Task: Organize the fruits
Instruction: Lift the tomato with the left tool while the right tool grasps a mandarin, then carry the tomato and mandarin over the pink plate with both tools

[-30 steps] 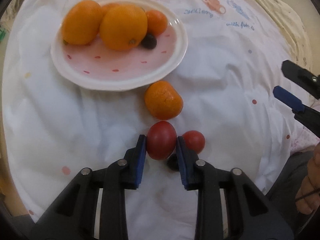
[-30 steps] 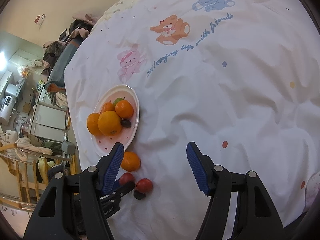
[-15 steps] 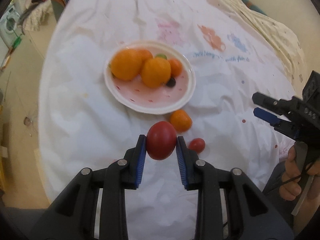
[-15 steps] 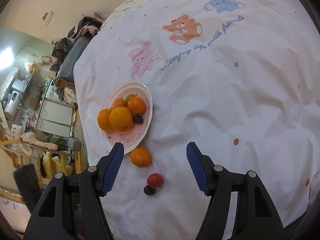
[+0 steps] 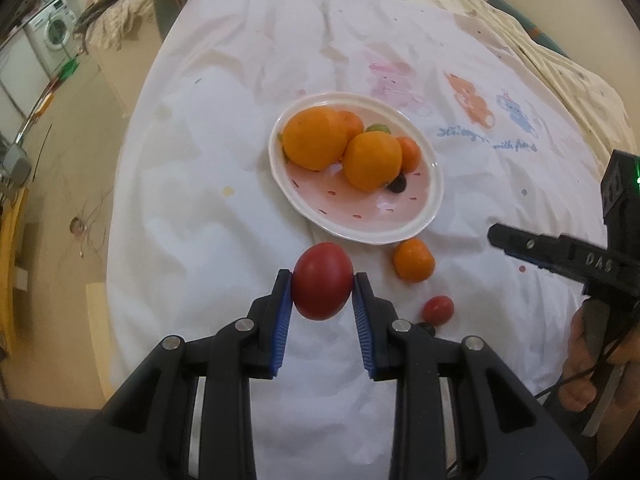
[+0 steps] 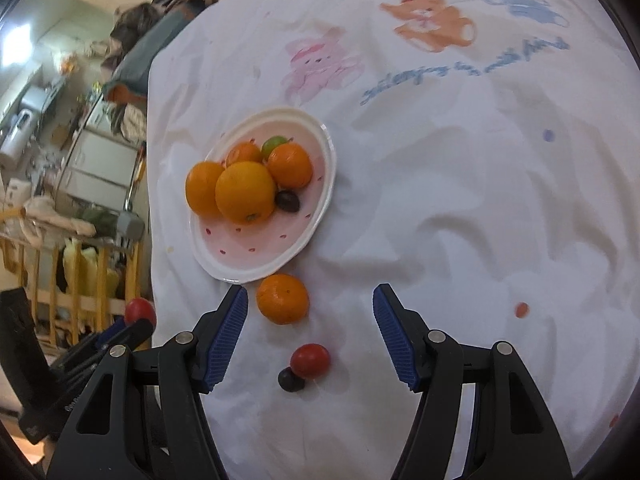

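Note:
My left gripper (image 5: 322,280) is shut on a large red tomato (image 5: 322,281) and holds it in the air, short of the pink plate (image 5: 416,227). The plate holds several oranges (image 5: 315,137), a small green fruit and a dark grape (image 5: 397,185). On the cloth in front of the plate lie a mandarin (image 5: 413,259), a small red tomato (image 5: 438,309) and a dark grape (image 6: 290,380). My right gripper (image 6: 311,332) is open and empty above the mandarin (image 6: 283,298) and small tomato (image 6: 310,360). The held tomato also shows at the left of the right wrist view (image 6: 139,309).
The fruits lie on a white tablecloth (image 6: 460,200) with cartoon bear prints over a round table. Its left edge drops to the floor (image 5: 60,184). Furniture and clutter stand beyond the left edge (image 6: 80,152).
My left gripper has lifted the large red tomato off the cloth and pulled up and back from the table. My right gripper has moved closer to the mandarin and small tomato, still open.

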Demonstrator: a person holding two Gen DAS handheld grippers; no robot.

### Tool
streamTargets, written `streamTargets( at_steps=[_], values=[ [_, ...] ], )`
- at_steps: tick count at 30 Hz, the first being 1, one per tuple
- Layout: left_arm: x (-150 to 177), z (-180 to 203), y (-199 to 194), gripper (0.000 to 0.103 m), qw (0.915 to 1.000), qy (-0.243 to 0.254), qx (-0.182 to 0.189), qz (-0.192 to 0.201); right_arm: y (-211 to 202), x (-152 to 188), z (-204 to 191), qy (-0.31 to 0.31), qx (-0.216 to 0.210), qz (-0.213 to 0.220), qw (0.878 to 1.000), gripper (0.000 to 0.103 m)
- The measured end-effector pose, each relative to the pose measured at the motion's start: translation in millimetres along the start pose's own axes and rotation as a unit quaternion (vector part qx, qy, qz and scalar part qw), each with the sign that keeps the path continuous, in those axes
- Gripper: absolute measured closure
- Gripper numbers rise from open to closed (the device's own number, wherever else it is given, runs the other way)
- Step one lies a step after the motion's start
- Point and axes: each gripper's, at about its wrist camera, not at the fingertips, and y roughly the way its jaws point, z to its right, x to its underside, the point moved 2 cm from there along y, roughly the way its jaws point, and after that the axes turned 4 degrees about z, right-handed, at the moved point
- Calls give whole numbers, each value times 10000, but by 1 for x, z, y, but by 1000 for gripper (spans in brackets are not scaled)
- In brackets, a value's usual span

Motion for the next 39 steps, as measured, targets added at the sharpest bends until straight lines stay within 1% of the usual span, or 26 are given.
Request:
streamTargets(
  at_steps=[3,5,8,10,12,15,20,22,23,24,29,33,39],
  values=[
    [-1,-5,5,77,9999,-143,-72,-64,15,0,-6,-173,95,-101,9998,35],
    [-1,-11,11,77,9993,-327,-83,-168,24,0,-9,-289,159,-158,9993,35],
    [-2,-16,18,77,9986,-439,-185,-247,36,0,-13,-315,86,-265,9991,35],
    [-3,-17,21,77,9984,-448,-215,-282,43,1,-17,-391,112,-324,9986,35],
    [-3,-16,24,77,9983,-422,-260,-304,51,3,-21,-561,270,-389,9973,35],
    [-2,-13,29,77,9983,-366,-281,-344,63,7,-27,-706,239,-551,9957,35],
    [-2,-10,34,77,9983,-278,-303,-414,77,8,-29,-817,246,-704,9939,35],
    [-2,-10,36,77,9982,-261,-303,-440,78,7,-30,-853,205,-715,9936,37],
    [-3,-10,37,77,9982,-253,-306,-442,77,6,-32,-889,162,-708,9934,46],
    [-3,-10,37,77,9982,-249,-314,-438,77,6,-33,-911,137,-715,9932,60],
    [-3,-11,37,77,9981,-290,-332,-421,73,8,-34,-975,130,-717,9926,61],
    [-3,-11,36,77,9984,-219,-375,-367,70,7,-34,-960,145,-692,9929,61],
    [-3,-15,32,77,9985,-227,-444,-231,55,10,-35,-890,87,-545,9945,61]
  ],
)
